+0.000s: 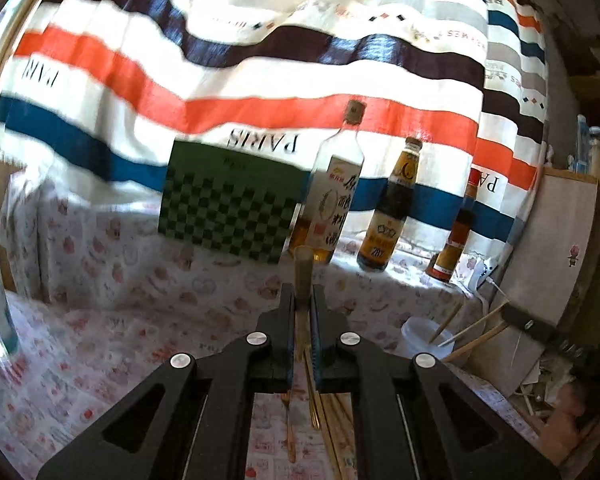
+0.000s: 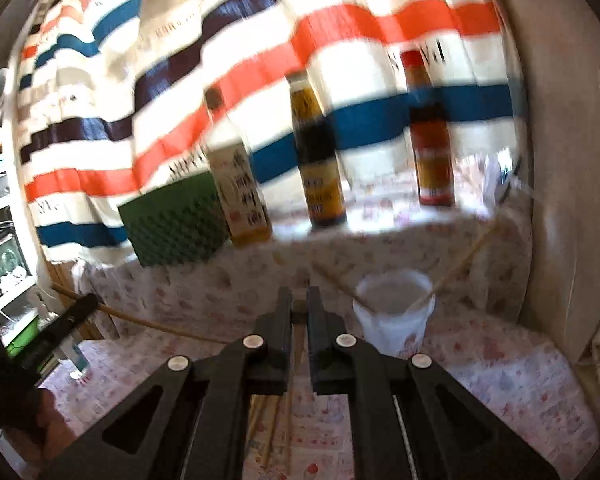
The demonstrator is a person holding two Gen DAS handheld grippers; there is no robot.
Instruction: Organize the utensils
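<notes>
**Both grippers pinched utensils above the table**

Left wrist view showed the black left gripper (image 1: 302,300) pressed together on a pale wooden-handled utensil (image 1: 302,272), its long axis upright, handle end pointing up past the fingertips. The black right gripper (image 2: 299,304) was likewise closed, nipping a thin bamboo chopstick (image 2: 148,322) that ran leftward. A white plastic cup (image 2: 392,320) stood just right of it, two sticks leaning inside. More chopsticks (image 1: 336,420) lay on the floral tablecloth (image 1: 140,320), with bare cloth to the left.
</notes>
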